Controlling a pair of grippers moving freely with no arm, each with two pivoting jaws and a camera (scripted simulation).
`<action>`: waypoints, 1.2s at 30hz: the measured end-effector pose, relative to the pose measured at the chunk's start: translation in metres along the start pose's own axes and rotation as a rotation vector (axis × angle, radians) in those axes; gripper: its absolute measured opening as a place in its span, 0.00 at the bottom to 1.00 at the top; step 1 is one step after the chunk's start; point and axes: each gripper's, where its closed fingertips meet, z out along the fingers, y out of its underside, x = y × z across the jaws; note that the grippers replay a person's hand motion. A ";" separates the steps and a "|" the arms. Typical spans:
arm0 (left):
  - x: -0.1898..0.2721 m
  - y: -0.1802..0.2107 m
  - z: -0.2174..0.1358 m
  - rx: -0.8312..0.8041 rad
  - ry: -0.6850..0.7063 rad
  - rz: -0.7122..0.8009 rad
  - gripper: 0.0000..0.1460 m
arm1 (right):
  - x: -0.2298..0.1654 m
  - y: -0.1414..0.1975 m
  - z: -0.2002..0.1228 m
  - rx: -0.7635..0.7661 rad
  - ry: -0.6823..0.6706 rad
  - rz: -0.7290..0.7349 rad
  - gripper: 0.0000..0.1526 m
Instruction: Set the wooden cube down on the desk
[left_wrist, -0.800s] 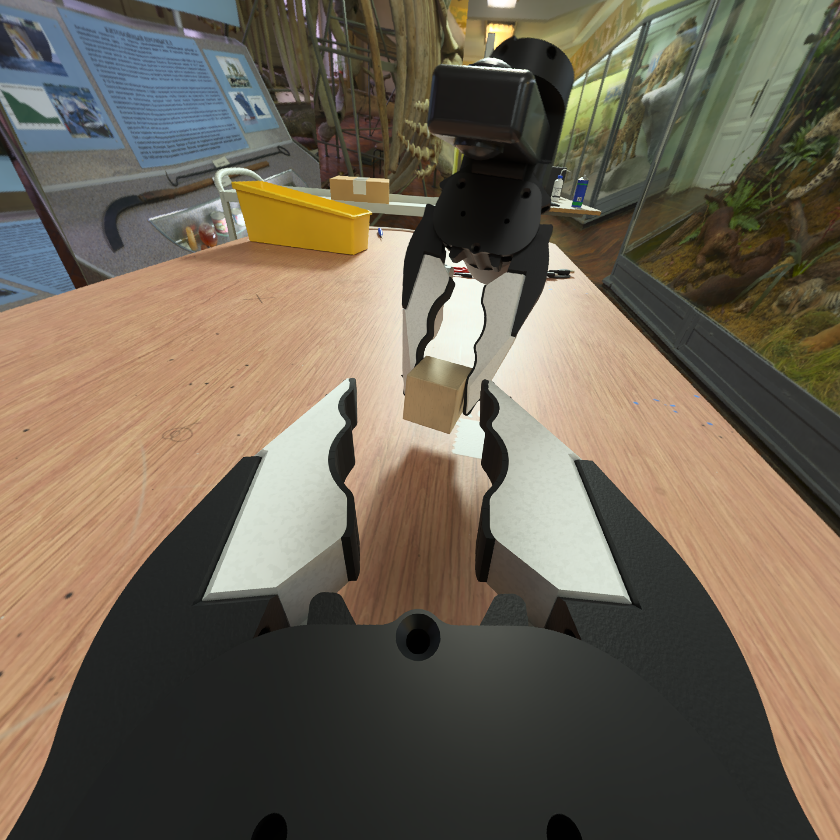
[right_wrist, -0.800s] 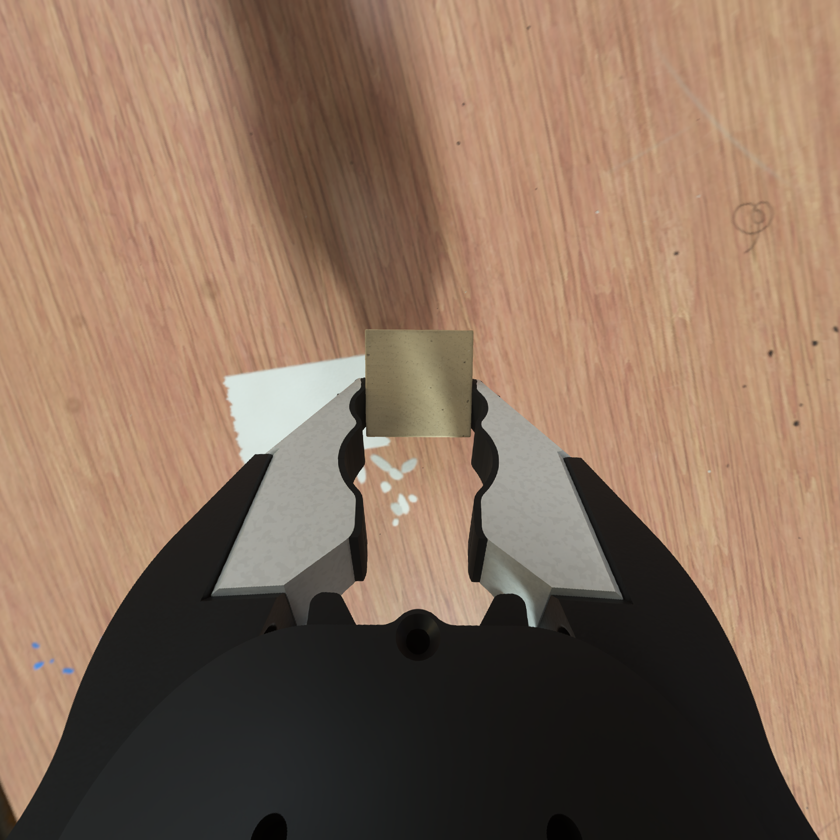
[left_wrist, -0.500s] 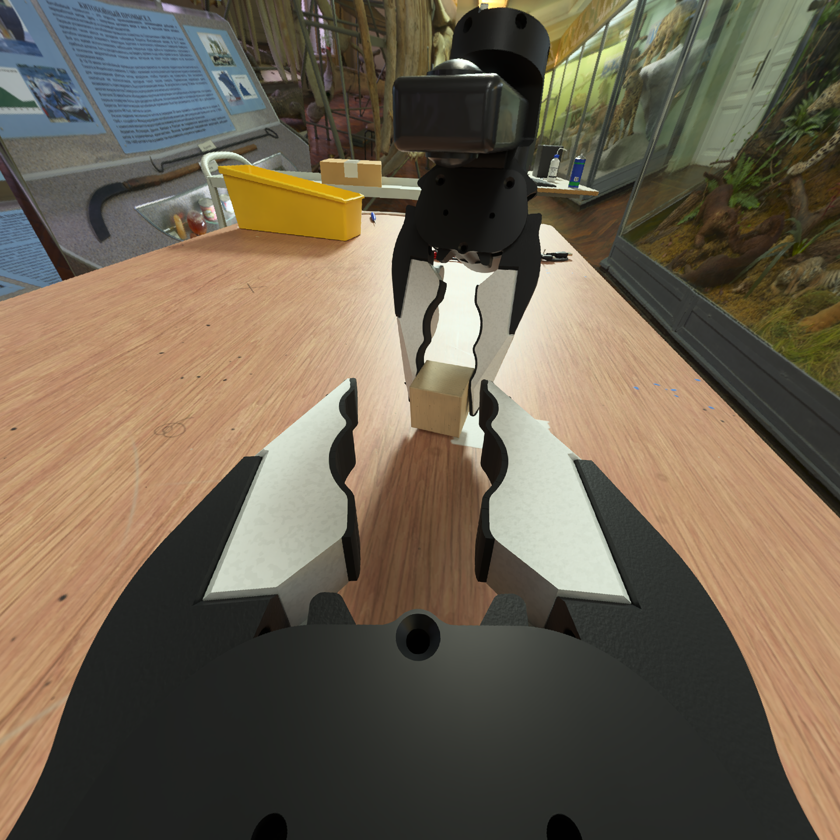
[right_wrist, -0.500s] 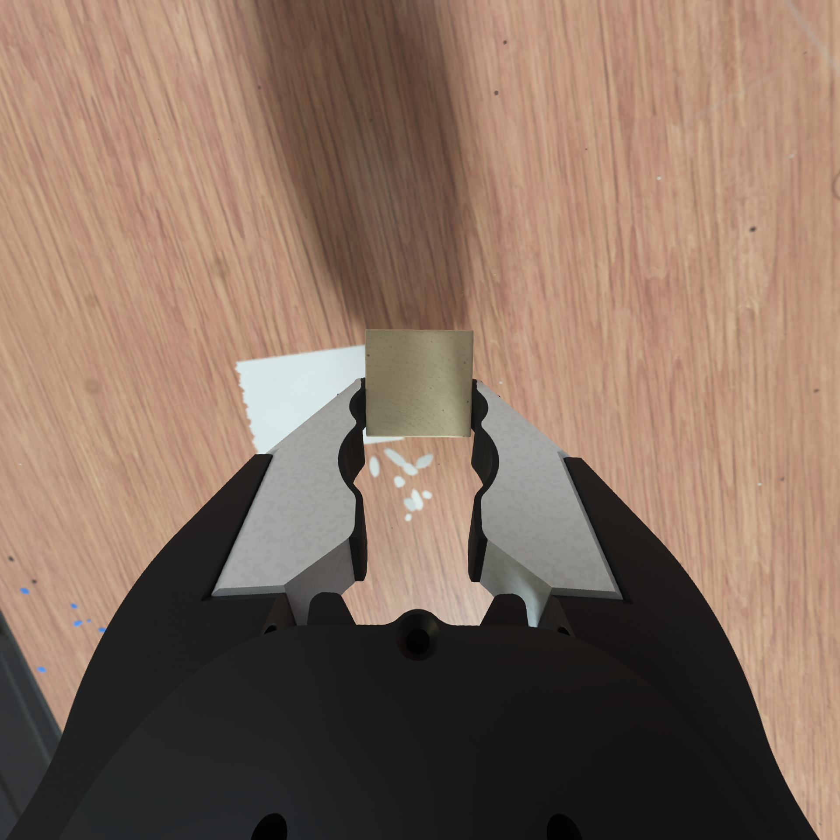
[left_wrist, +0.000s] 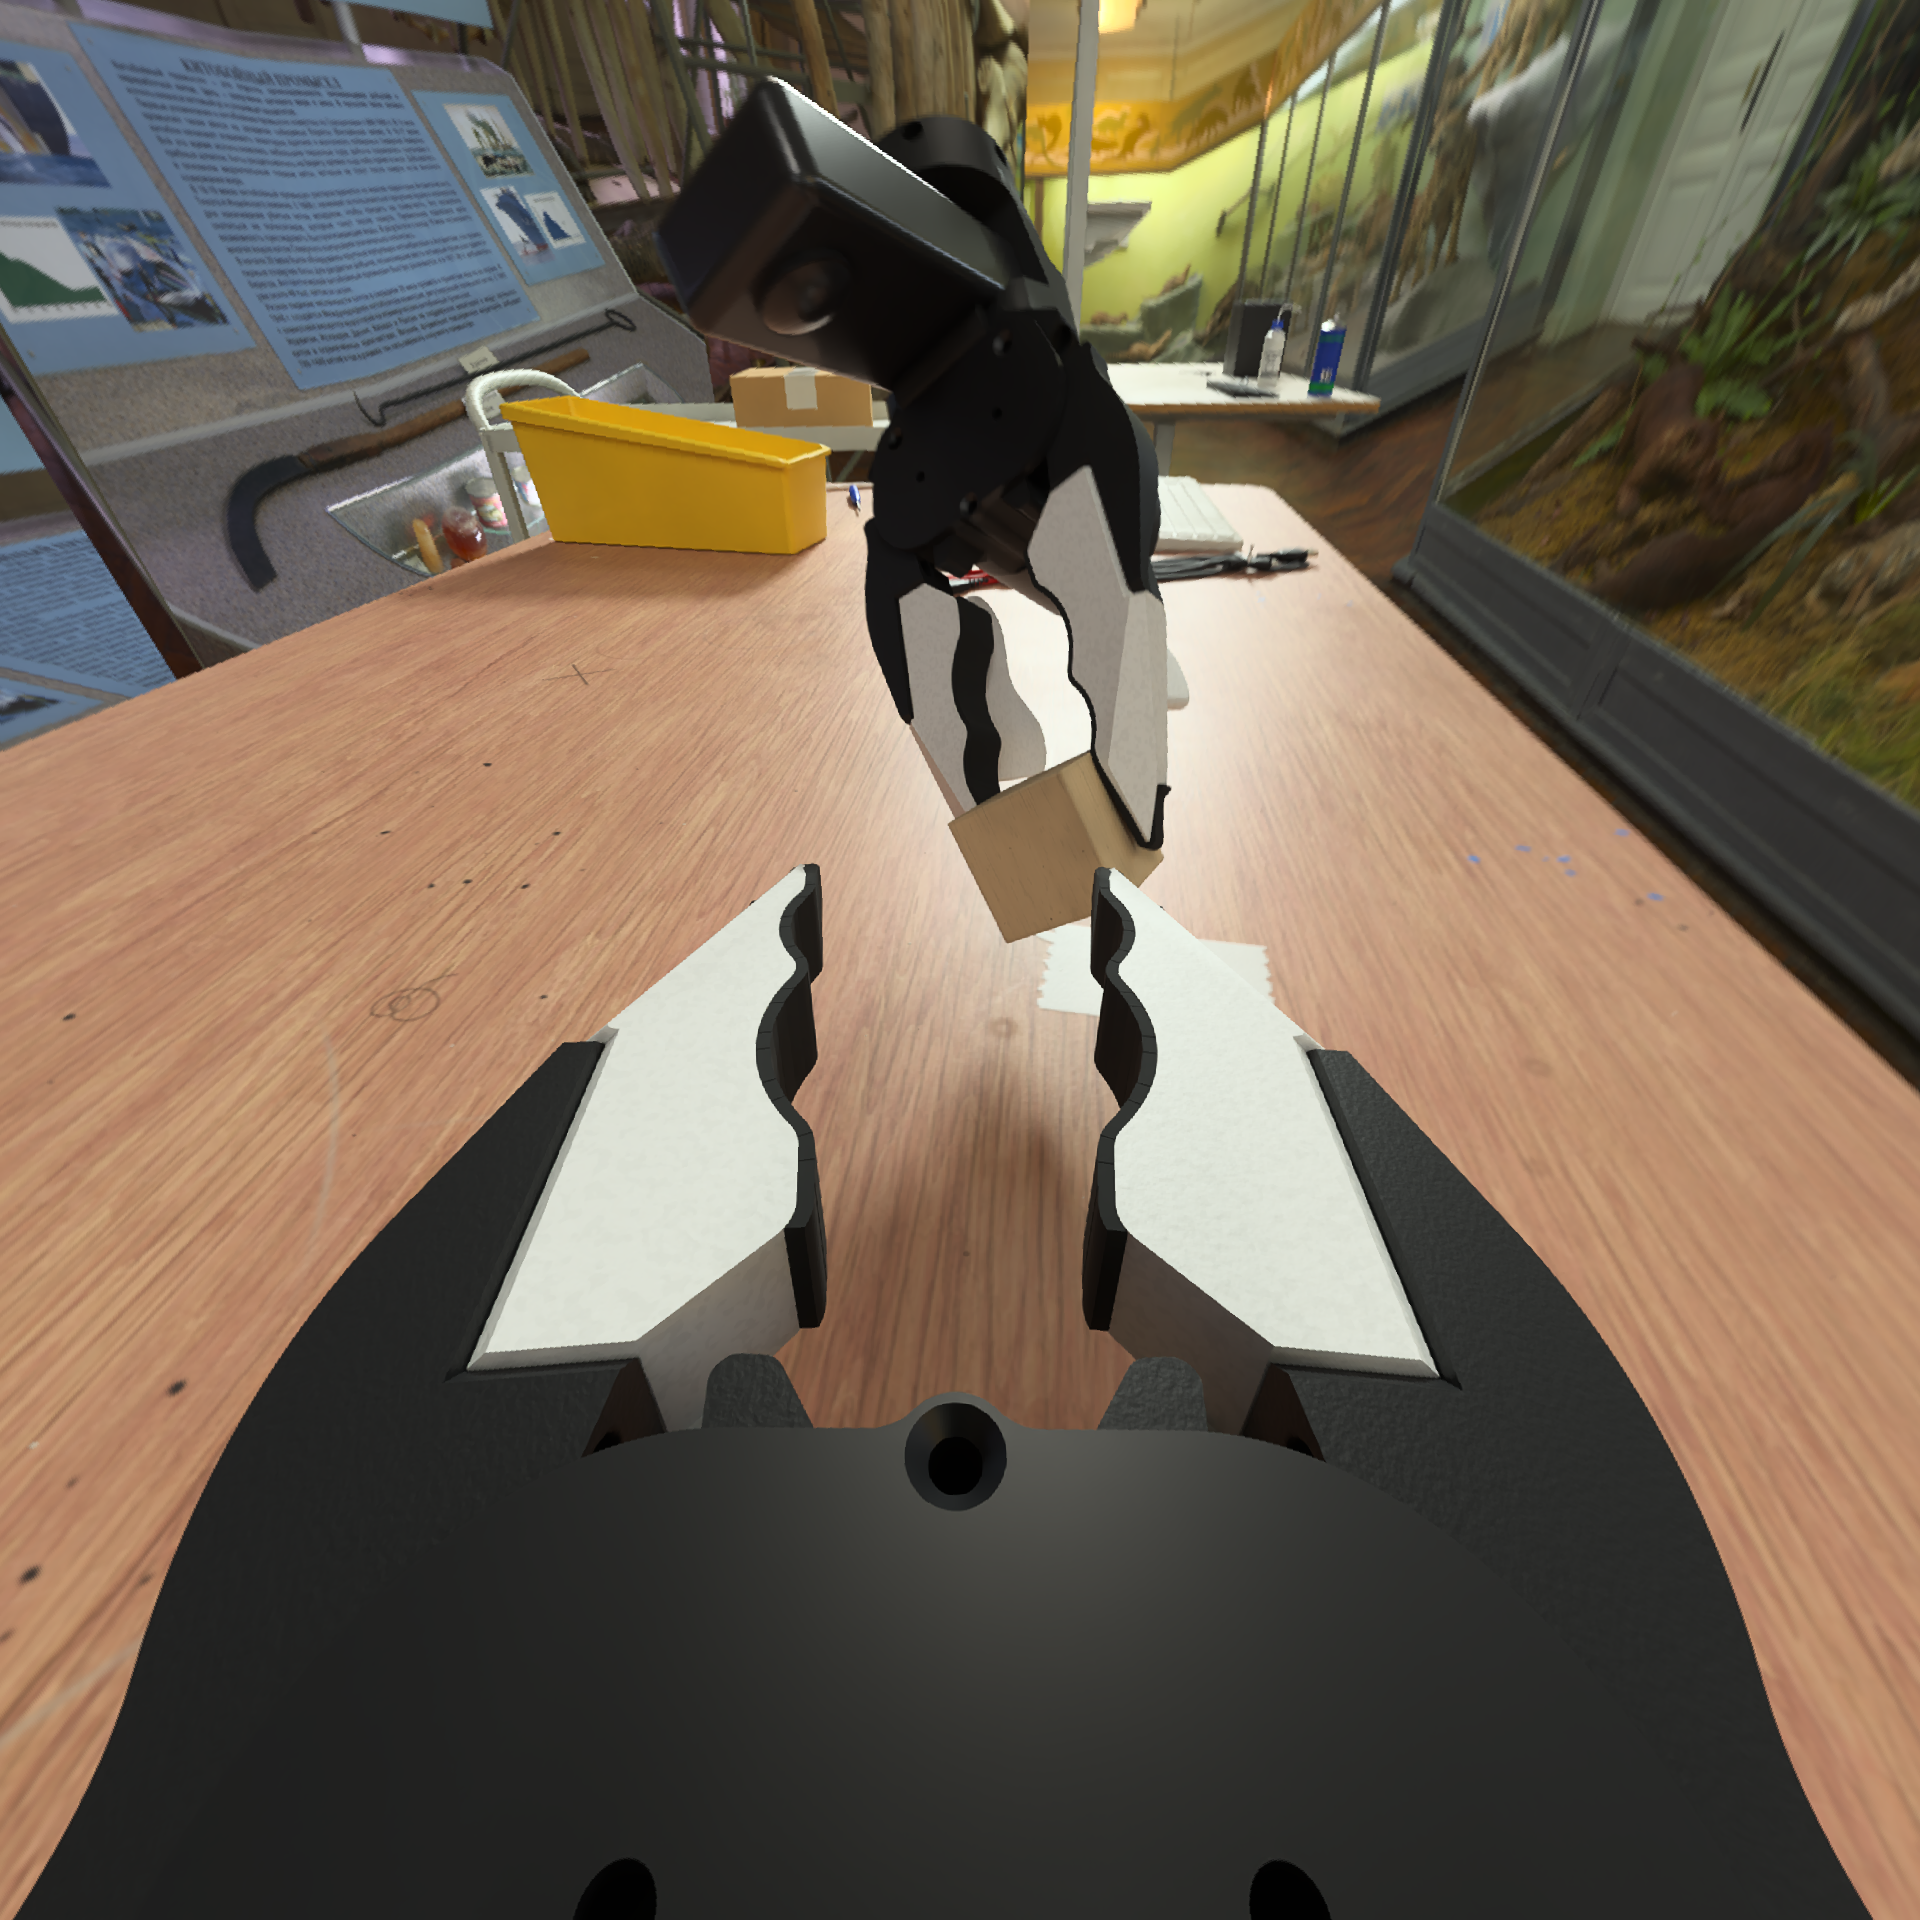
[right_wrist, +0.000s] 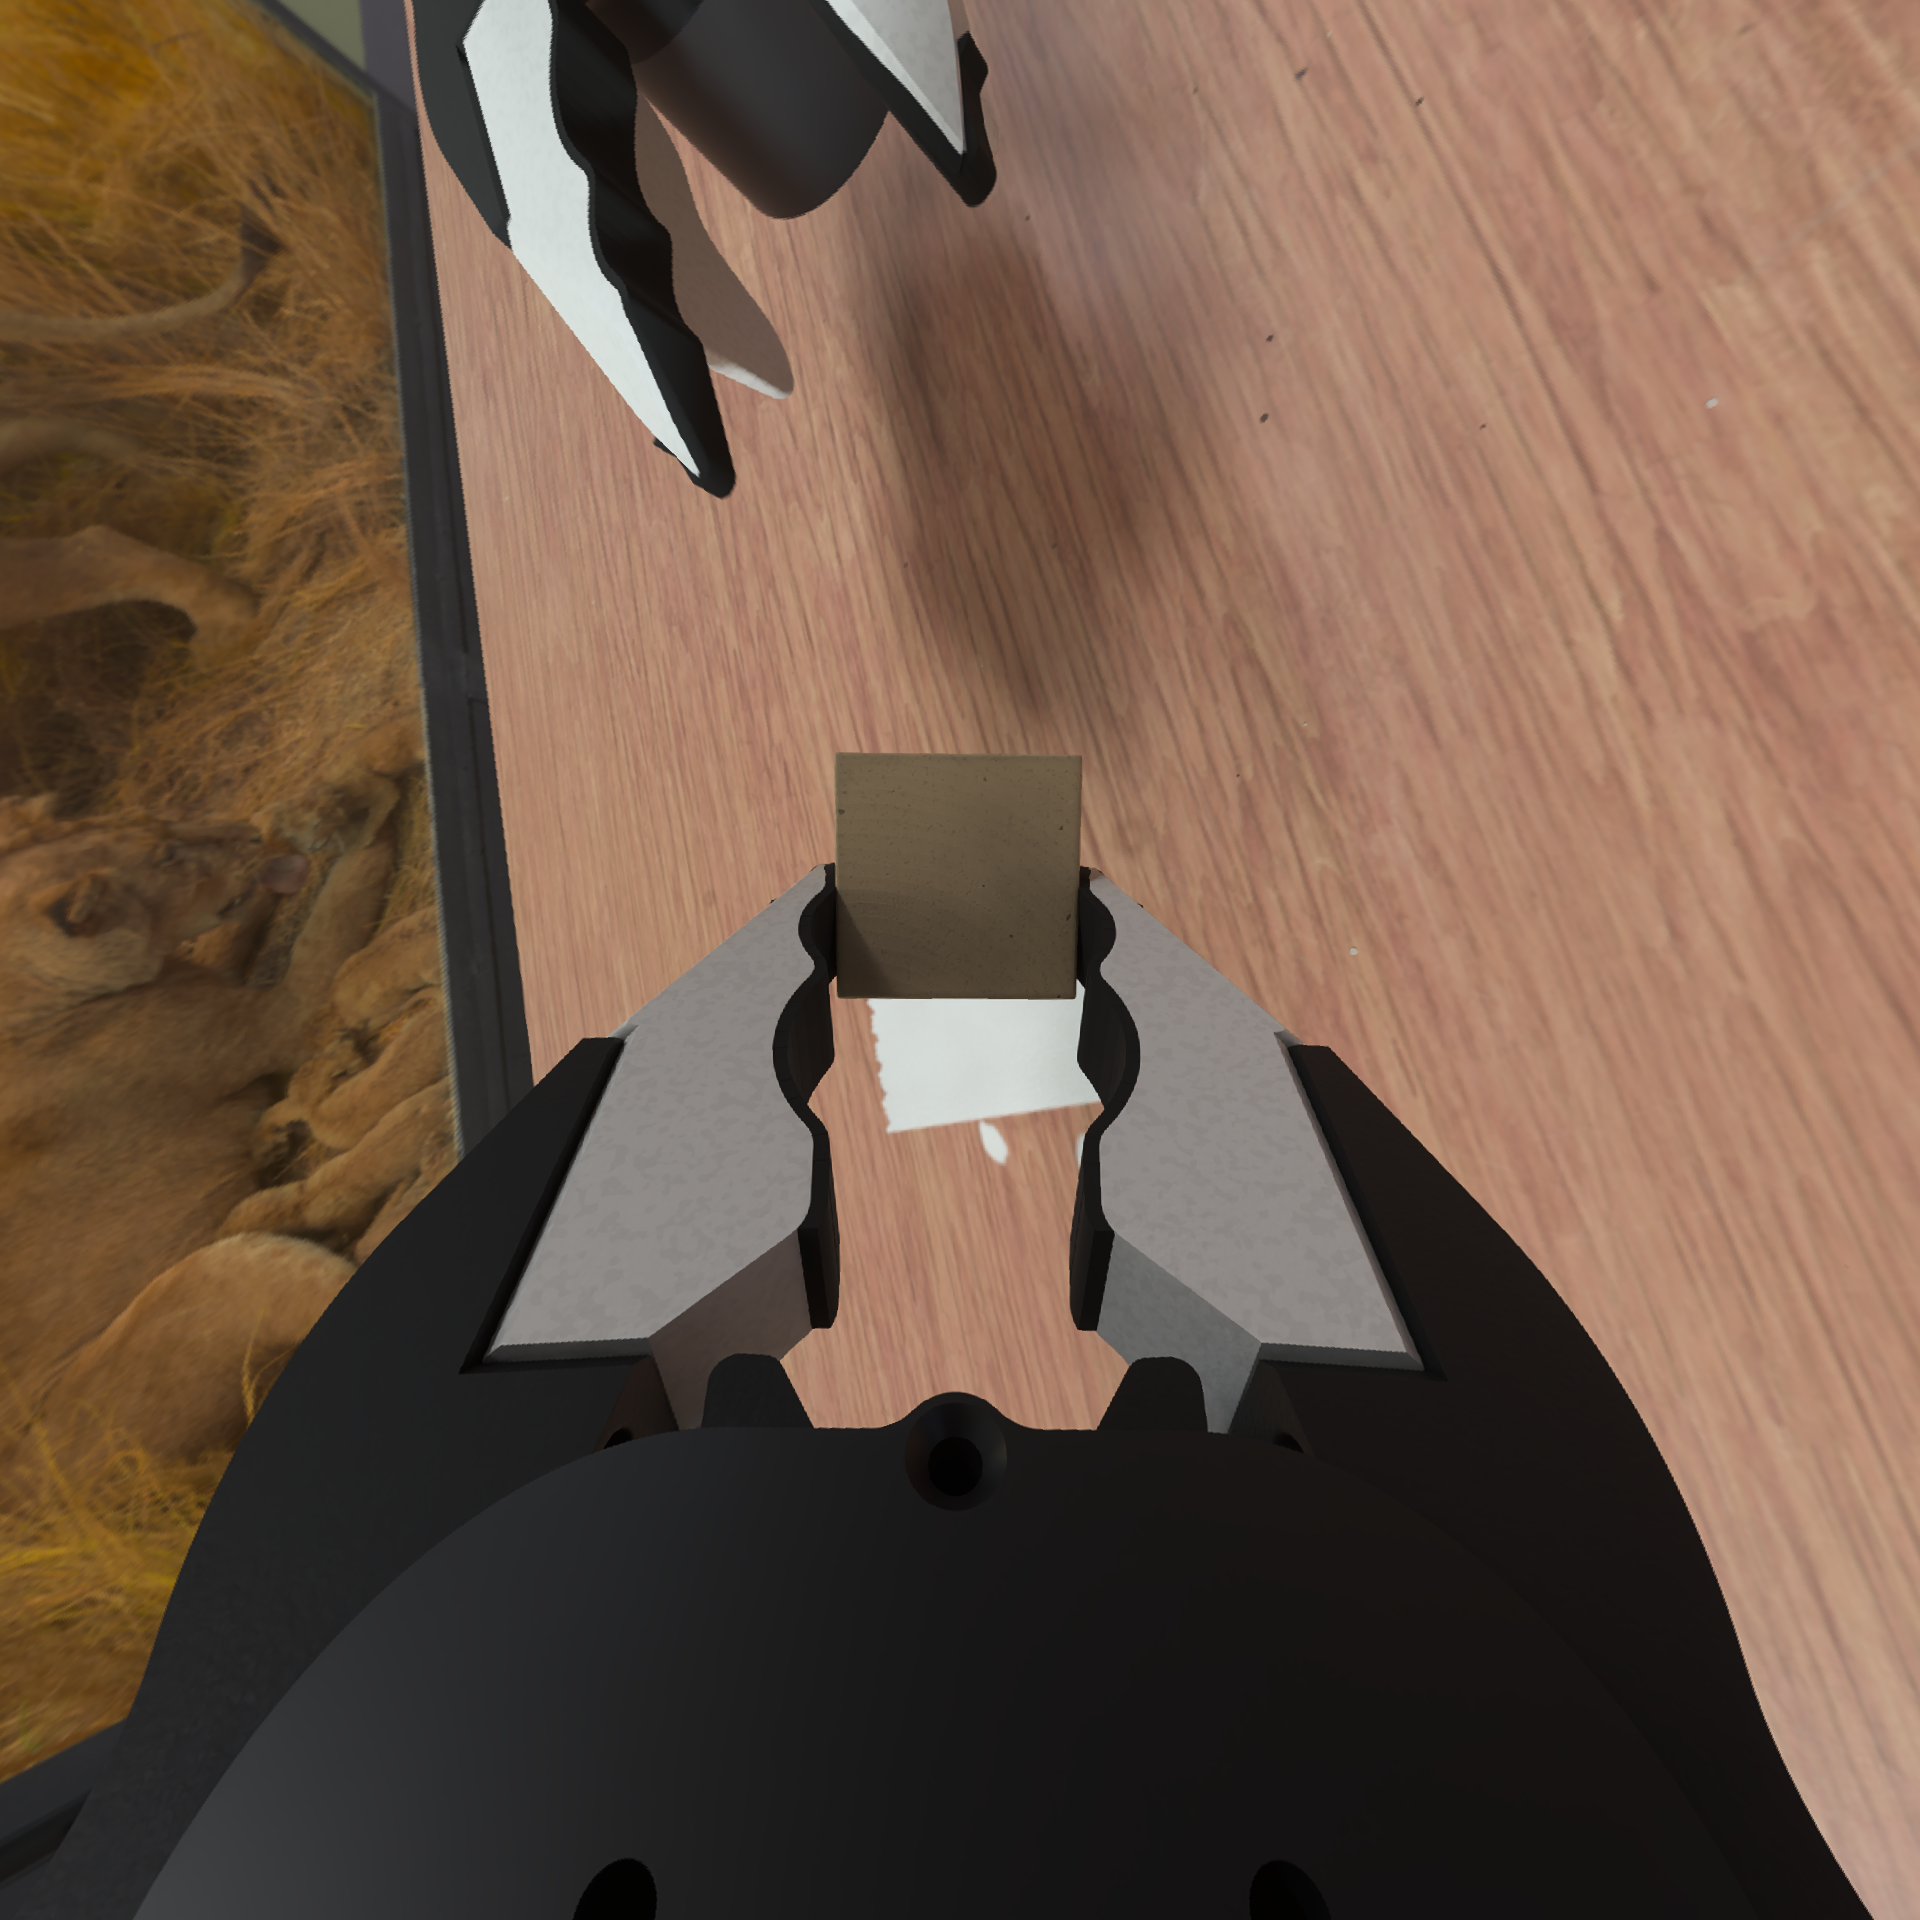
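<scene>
The wooden cube (left_wrist: 1049, 862) is a pale tan block, tilted and held clear above the wooden desk (left_wrist: 416, 831). My right gripper (right_wrist: 956, 904) is shut on the cube (right_wrist: 956, 873), pinching it at the fingertips. In the left wrist view the right gripper (left_wrist: 1049, 831) leans over to the right, just beyond my left gripper. My left gripper (left_wrist: 954, 894) is open and empty, low over the desk, with the cube just past its fingertips. One of the left gripper's fingers (right_wrist: 613, 312) shows at the top of the right wrist view.
A white paper scrap (left_wrist: 1143, 977) lies on the desk under the cube and also shows in the right wrist view (right_wrist: 977, 1070). A yellow bin (left_wrist: 665, 478), a cardboard box (left_wrist: 800, 400) and a keyboard (left_wrist: 1195, 514) stand at the far end. A dark-framed display case (left_wrist: 1662, 675) runs along the desk's right edge.
The right gripper has tilted over and the cube, which was upright and low by the desk, is now tilted and higher. The right wrist view has swung to show the desk edge and the left gripper.
</scene>
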 end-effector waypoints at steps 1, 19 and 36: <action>0.001 0.002 0.002 -0.012 -0.001 0.022 0.35 | -0.001 0.001 0.000 -0.008 -0.008 0.002 0.29; -0.015 -0.002 -0.003 0.040 -0.109 0.031 0.33 | 0.039 0.025 0.012 -0.209 0.580 -0.398 0.29; -0.010 0.002 0.000 0.016 -0.079 0.046 0.32 | 0.010 -0.013 -0.036 0.242 0.572 -0.473 0.36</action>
